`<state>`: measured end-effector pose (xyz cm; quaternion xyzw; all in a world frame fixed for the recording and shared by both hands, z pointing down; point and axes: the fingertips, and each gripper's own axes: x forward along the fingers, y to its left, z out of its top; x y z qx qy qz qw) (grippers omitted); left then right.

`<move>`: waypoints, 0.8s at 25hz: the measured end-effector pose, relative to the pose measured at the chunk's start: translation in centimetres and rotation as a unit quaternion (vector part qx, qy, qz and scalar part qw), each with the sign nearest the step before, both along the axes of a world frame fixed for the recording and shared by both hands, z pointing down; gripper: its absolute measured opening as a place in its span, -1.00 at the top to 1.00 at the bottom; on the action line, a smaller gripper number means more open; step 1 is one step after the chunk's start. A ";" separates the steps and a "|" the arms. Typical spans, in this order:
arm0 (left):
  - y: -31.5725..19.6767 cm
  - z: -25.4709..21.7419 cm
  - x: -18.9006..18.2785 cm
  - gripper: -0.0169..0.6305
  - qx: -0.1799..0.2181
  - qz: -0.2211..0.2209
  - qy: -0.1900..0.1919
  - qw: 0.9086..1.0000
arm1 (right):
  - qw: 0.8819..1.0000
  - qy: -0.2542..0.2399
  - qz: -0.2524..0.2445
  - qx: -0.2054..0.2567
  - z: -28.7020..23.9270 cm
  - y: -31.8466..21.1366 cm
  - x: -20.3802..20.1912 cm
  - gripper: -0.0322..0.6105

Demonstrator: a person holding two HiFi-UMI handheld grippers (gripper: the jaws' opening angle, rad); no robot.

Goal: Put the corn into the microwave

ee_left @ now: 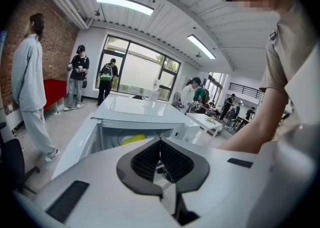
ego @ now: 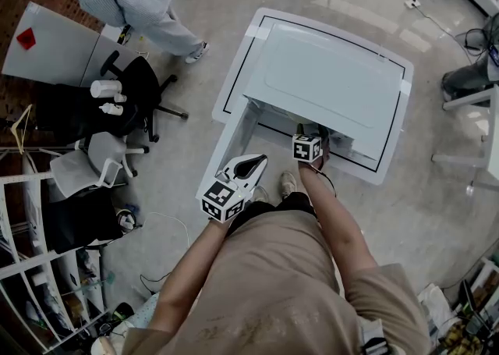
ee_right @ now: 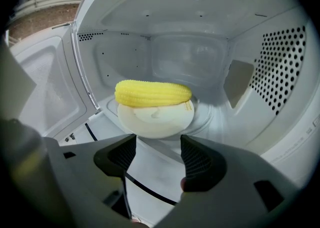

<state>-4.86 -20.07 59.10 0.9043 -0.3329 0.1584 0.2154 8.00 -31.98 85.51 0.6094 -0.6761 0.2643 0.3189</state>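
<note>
Corn (ee_right: 153,94) rests on the plate (ee_right: 156,122) inside the microwave (ego: 331,80); your right gripper (ee_right: 157,151) reaches in, jaws apart and empty; your left gripper (ee_left: 160,148) hangs back, jaws together.

1. This is a large open workroom, a lab or studio rather than a home: a ribbed white ceiling (ee_left: 165,19) with long strip lights (ee_left: 125,4) spans a wide hall.
2. One side is a bare brick wall (ee_left: 17,31), and the far end has a tall dark-framed window (ee_left: 137,71).
3. The floor (ego: 234,2) is pale and glossy, with a cable (ego: 411,2) trailing across it.
4. A black swivel chair (ego: 140,84) and a white wire rack (ego: 31,178) crowd one edge.
5. People (ee_left: 76,76) stand about, and others gather round white tables (ee_left: 207,121) further back.
6. A white microwave (ego: 327,80) stands out in the open, with bare floor around it.
</note>
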 end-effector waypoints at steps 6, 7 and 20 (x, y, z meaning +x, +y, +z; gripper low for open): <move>0.0 -0.1 0.2 0.94 -0.002 -0.002 0.004 1.000 | 0.999 0.026 -0.030 0.009 -0.1 0.5 0.4 0.01; 0.0 0.0 0.3 0.94 -0.002 -0.003 0.005 1.000 | 0.999 0.026 -0.036 0.010 -0.1 0.8 0.4 0.01; 0.2 -0.1 0.0 0.94 -0.001 -0.004 0.004 1.000 | 0.998 -0.006 -0.035 0.049 -1.3 -0.1 -0.7 0.00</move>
